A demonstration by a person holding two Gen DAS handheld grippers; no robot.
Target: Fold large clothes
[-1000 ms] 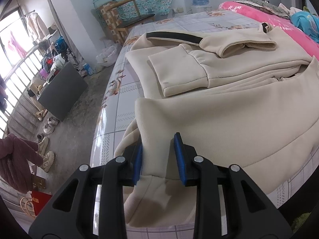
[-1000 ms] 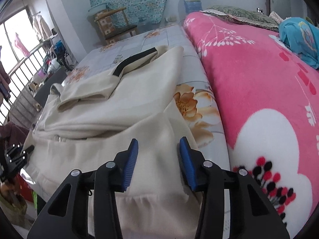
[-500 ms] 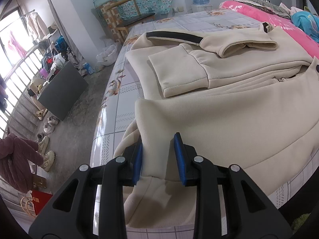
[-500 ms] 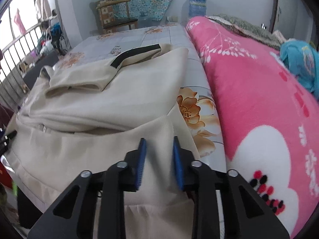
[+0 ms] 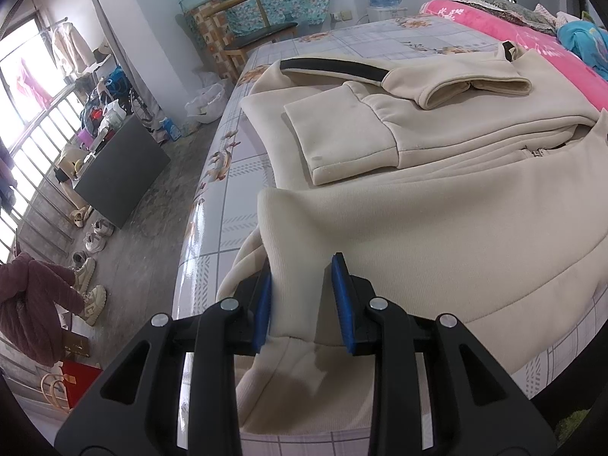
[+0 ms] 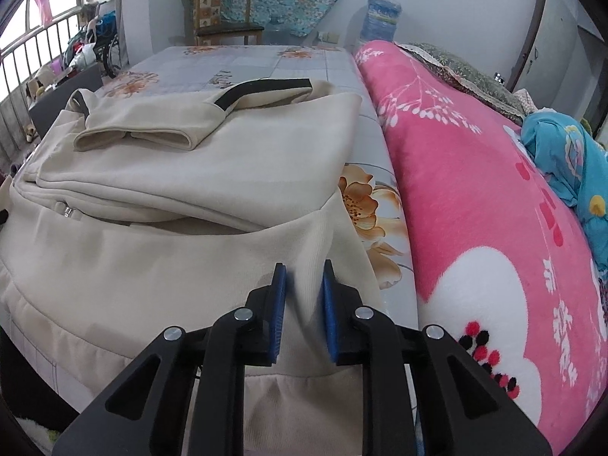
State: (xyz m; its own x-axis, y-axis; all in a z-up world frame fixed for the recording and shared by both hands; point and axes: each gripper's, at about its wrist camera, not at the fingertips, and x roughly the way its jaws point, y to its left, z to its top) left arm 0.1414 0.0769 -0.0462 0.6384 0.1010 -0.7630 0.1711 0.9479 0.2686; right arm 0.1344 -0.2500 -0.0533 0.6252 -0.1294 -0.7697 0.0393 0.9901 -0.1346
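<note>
A large cream jacket (image 5: pixel 437 205) lies on the bed with both sleeves folded across its body; a black stripe (image 5: pixel 330 66) runs along the far sleeve. My left gripper (image 5: pixel 302 300) is shut on the jacket's near left hem corner, with a fold of cloth between the blue pads. My right gripper (image 6: pixel 304 304) is shut on the near right hem corner of the same jacket (image 6: pixel 171 258), which is raised off the bed there. The hem hangs below both grippers.
The bed sheet (image 5: pixel 228 228) has a grey floral check. A pink blanket (image 6: pixel 475 209) lies along the right side with a blue cloth (image 6: pixel 570 159) on it. The bed's left edge drops to a floor with shoes (image 5: pixel 91 266) and a dark cabinet (image 5: pixel 121 167). A wooden chair (image 5: pixel 243 22) stands beyond.
My right gripper closed from open onto the right hem corner and lifted it. The left gripper stayed shut on the left corner and barely moved.
</note>
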